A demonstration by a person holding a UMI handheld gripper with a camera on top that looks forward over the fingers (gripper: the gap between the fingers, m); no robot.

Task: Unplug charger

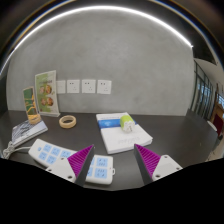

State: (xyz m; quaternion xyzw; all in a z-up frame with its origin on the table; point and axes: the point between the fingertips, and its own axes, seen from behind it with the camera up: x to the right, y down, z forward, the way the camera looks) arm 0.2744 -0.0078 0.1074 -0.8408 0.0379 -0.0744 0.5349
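Observation:
My gripper (pixel 114 148) is open above a dark table (pixel 180 140), its purple pads (pixel 80 159) spread wide. A white socket block with blue markings (pixel 101 169) lies flat between the fingers, nearer the left one, with a gap on each side. A similar white block (pixel 47 153) lies just left of the left finger; whether the two are one strip I cannot tell. I cannot pick out a charger plugged into either.
Just beyond the fingers lies a flat white box (pixel 122 137) with a yellow-green object (pixel 128 122) on it. Further left are a tape roll (pixel 67 121), a standing picture card (pixel 46 91) and a white phone (pixel 22 131). Wall sockets (pixel 88 86) line the back wall.

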